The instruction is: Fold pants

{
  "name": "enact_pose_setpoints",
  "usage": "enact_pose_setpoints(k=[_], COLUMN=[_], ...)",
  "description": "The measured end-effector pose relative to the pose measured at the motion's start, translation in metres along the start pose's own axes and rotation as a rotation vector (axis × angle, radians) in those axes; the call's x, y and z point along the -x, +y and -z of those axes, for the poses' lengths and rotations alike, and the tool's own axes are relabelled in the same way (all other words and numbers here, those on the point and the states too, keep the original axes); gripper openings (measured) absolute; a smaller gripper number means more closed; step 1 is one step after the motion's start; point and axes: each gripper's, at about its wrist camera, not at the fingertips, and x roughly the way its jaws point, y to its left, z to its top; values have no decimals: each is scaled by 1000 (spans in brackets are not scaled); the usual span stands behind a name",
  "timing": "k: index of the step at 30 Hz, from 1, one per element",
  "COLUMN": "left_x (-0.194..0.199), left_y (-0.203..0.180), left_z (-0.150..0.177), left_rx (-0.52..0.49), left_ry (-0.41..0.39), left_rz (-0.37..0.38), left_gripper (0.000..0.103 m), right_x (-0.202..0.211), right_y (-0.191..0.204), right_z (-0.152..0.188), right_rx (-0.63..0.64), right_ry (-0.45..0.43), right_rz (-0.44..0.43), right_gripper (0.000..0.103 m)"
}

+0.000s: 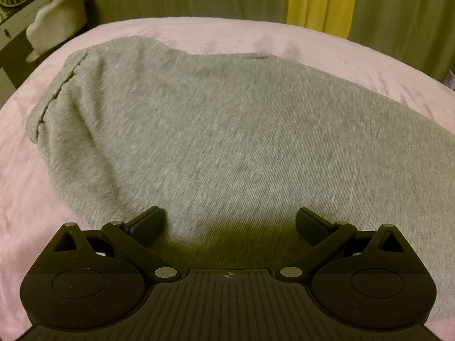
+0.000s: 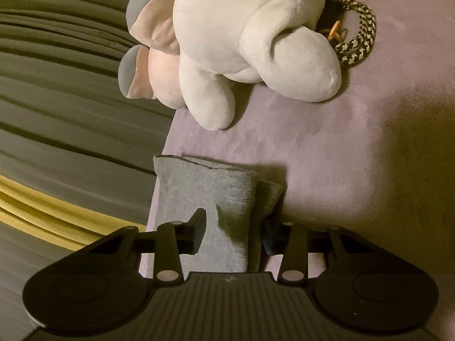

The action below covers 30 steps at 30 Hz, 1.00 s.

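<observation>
Grey knit pants [image 1: 216,130] lie spread across the pink bed cover [image 1: 256,37], waistband seam at the far left. My left gripper [image 1: 230,224] hovers low over the near part of the pants, jaws wide open and empty. In the right wrist view the cuff end of the pant legs [image 2: 210,190] lies stacked near the bed's left edge. My right gripper [image 2: 234,231] straddles that leg end, with a finger on each side. The jaws stand partly apart and the cloth bunches between them; the right finger is half hidden behind the fabric.
A white and pink plush toy [image 2: 241,37] lies on the bed beyond the cuffs, with a braided black-and-white cord [image 2: 358,37] beside it. Grey-green curtains [image 2: 57,85] with a yellow strip hang past the bed edge. A chair [image 1: 57,20] and dresser stand at the far left.
</observation>
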Motion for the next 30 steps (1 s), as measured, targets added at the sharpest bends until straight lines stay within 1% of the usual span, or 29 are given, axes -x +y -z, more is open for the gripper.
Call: enact_pose_setpoints(k=[1,7,8,10,12,13,14,15,18,21,22,24,26,27,28,29,30], left_x=[0,0,0,-1,-1,-1,-1,-1,-1,-1,-1,-1,-2,-2,-2,-1,-1], left_y=[0,0,0,0,0,0,0,0,0,0,0,0,0,0,-1,0,0], left_z=[0,0,0,0,0,0,0,0,0,0,0,0,0,0,0,1,1], left_rx=[0,0,0,0,0,0,0,0,0,0,2,5,4,5,6,8,14], left_ry=[0,0,1,1,1,1,1,1,1,1,1,2,2,3,3,3,2], left_rz=[0,0,0,0,0,0,1,1,3,2,3,5,4,5,7,10,14], left_gripper=[103,103,103,103,103,103,103,103,103,103,103,103,103,103,103,103,103], right_x=[0,2,1,-3,-5,-6,-8,-9,-4,0,2,11,20,24,27,29,28], right_y=[-1,-7,-8,-5,1,4,6,8,11,34,49,90,147,176,201,216,230], right_z=[-1,-7,-7,-5,-4,-4,-4,-4,-4,-2,-1,8,36,58,86,109,142], right_rx=[-9,-68,-62,-26,23,49,70,83,85,169,205,340,570,687,787,857,954], right_ry=[1,-3,2,11,8,6,6,10,-8,-28,-36,-55,-60,-35,14,57,119], right_rz=[-2,-66,-67,-51,-26,1,30,48,16,31,27,-4,-72,-128,-203,-248,-298], right_gripper=[41,52,54,54,50,36,15,13,11,10,10,10,9,9,9,10,10])
